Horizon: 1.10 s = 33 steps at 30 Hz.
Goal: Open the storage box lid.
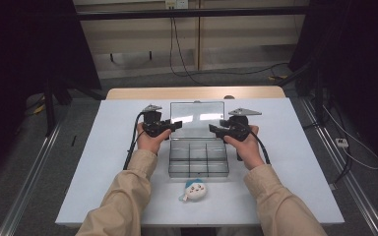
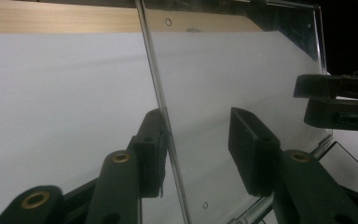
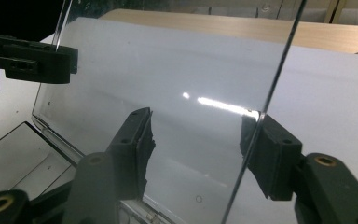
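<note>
Jaws of the left gripper (image 2: 198,147) stand apart across the left edge of the clear plastic lid (image 1: 197,112), one pad against the outer face, the other pad off the inner face. Jaws of the right gripper (image 3: 196,154) stand apart across the lid's right edge; neither pad visibly presses. The lid stands raised, near upright, at the rear of the transparent compartmented plastic box (image 1: 198,160) at the middle of the white table (image 1: 103,162). A small white-and-blue plush toy (image 1: 193,189) lies just in front of the box. Bare tabletop extends on both sides.
</note>
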Tool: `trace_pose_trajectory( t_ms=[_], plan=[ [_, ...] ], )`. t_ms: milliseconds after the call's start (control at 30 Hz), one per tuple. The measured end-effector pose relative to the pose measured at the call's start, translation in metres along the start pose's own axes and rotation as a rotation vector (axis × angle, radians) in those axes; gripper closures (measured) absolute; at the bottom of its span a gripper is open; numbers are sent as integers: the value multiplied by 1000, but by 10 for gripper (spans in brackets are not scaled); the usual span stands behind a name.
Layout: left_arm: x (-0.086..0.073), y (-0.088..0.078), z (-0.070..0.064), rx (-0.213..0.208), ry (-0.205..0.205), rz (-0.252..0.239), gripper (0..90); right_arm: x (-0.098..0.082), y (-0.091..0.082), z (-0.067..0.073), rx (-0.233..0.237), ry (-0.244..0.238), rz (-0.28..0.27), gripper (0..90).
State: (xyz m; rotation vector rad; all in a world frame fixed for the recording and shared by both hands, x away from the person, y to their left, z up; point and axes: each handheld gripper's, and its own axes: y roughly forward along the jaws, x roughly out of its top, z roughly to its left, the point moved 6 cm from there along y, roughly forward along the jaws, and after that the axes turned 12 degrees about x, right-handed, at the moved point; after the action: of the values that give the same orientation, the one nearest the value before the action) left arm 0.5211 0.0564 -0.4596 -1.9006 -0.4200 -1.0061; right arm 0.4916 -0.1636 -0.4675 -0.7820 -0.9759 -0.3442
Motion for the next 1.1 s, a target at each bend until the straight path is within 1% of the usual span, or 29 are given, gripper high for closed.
trace_pose_trajectory(
  t_ms=[267,333,400,500,733,867,933,1033,1100],
  plan=[
    [-5,7,2,7,-10,31,525,-4,4,-5,4,40,13,399],
    [-8,9,3,10,-9,54,505,-6,6,-6,8,49,19,382],
    [-11,12,4,17,-14,74,478,-8,7,-8,-1,58,33,359],
    [-13,14,5,13,-30,80,463,-11,7,-10,1,78,43,349],
    [-16,18,5,13,-38,89,425,-13,9,-12,6,107,47,339],
    [-19,21,4,7,-60,106,383,-16,11,-12,11,140,53,305],
    [-19,22,4,4,-65,107,375,-17,12,-12,13,153,55,295],
    [-21,23,5,-1,-74,117,365,-17,12,-13,18,159,55,292],
    [-21,24,5,-6,-75,120,358,-18,13,-13,22,173,56,288]
  ],
)
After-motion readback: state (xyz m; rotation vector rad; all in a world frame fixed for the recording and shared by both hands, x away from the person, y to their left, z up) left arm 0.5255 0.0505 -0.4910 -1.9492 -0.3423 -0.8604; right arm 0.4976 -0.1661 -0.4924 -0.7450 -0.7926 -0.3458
